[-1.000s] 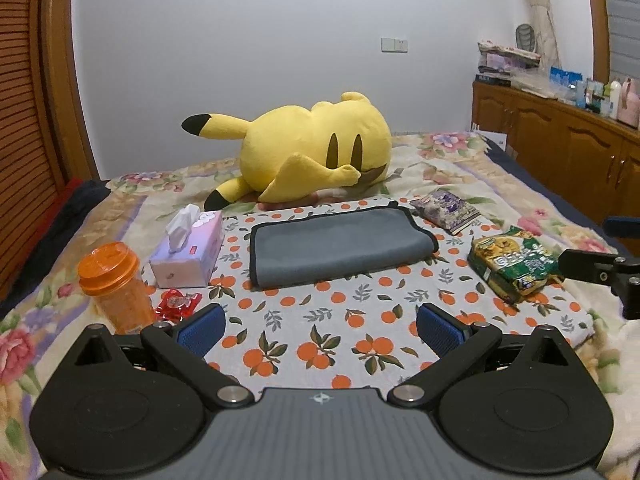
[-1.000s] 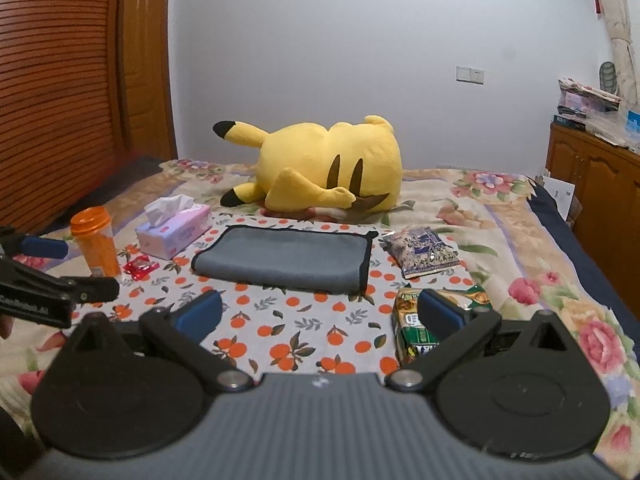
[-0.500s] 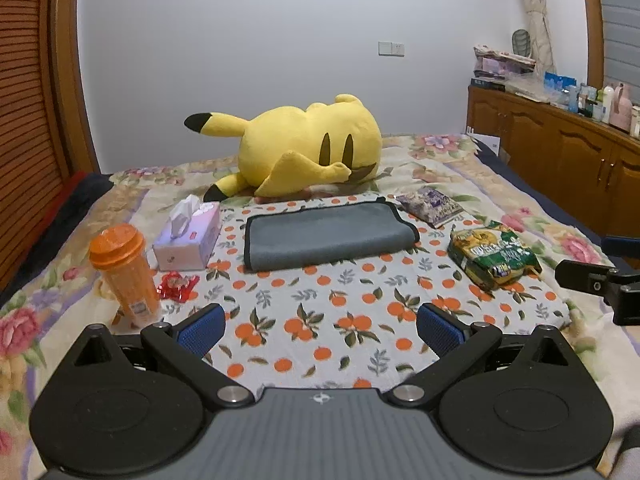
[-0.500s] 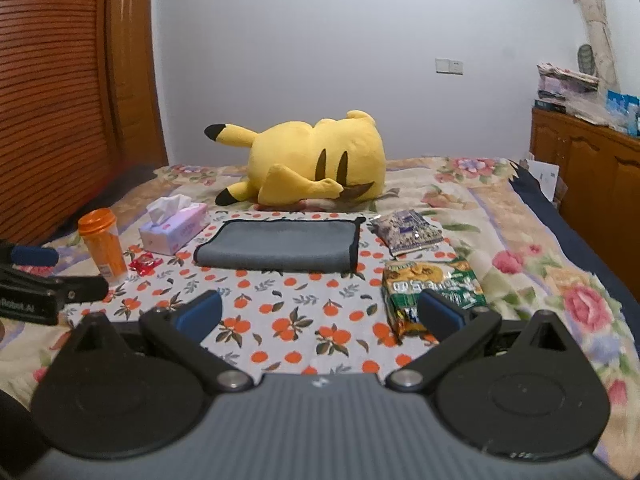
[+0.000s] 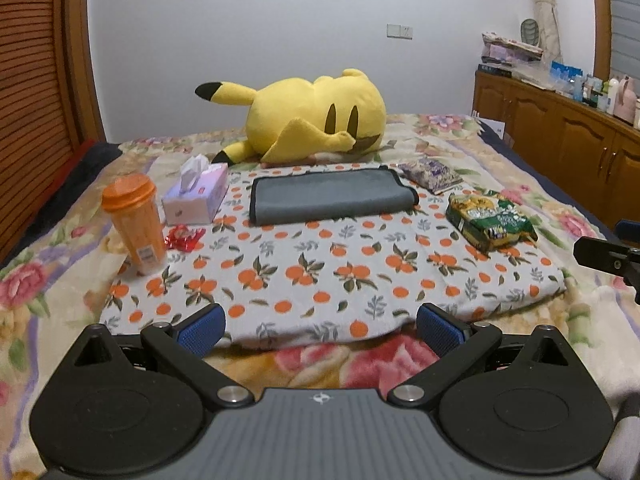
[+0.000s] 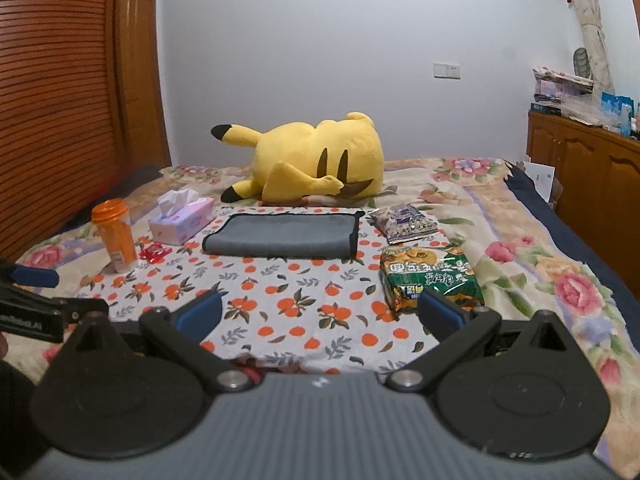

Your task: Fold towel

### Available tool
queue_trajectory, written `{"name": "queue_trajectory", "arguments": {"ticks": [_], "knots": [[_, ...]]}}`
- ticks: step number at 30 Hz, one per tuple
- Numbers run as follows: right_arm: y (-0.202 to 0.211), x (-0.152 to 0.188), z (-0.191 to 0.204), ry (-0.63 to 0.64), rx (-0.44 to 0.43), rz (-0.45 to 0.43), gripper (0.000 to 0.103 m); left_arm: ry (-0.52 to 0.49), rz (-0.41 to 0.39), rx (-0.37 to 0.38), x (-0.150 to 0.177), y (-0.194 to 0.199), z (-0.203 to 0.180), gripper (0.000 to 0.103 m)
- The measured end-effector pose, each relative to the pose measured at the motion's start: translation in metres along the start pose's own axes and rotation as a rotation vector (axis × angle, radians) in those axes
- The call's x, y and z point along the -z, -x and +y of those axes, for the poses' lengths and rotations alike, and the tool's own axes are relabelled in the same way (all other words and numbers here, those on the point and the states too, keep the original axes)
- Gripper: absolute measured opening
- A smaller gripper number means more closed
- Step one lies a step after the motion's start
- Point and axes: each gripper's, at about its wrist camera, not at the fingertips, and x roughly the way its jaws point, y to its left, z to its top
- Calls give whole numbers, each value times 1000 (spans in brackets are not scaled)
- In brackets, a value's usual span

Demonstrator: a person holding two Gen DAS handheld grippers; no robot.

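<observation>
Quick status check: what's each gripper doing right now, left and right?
Left gripper: open, holding nothing, over the near edge of the orange-print cloth.
Right gripper: open, empty, apart from the grey towel.

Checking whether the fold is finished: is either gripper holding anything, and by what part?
Nothing is held. The left gripper and right gripper are both open and empty, short of the folded grey towel.
</observation>
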Motion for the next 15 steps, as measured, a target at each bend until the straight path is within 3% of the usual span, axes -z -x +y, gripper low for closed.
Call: {"name": "queue_trajectory", "arguments": {"ticks": [15], "knots": [[3,29,-3,-35,-23,25,103,13,21,-19,25,0,-10,103]]}}
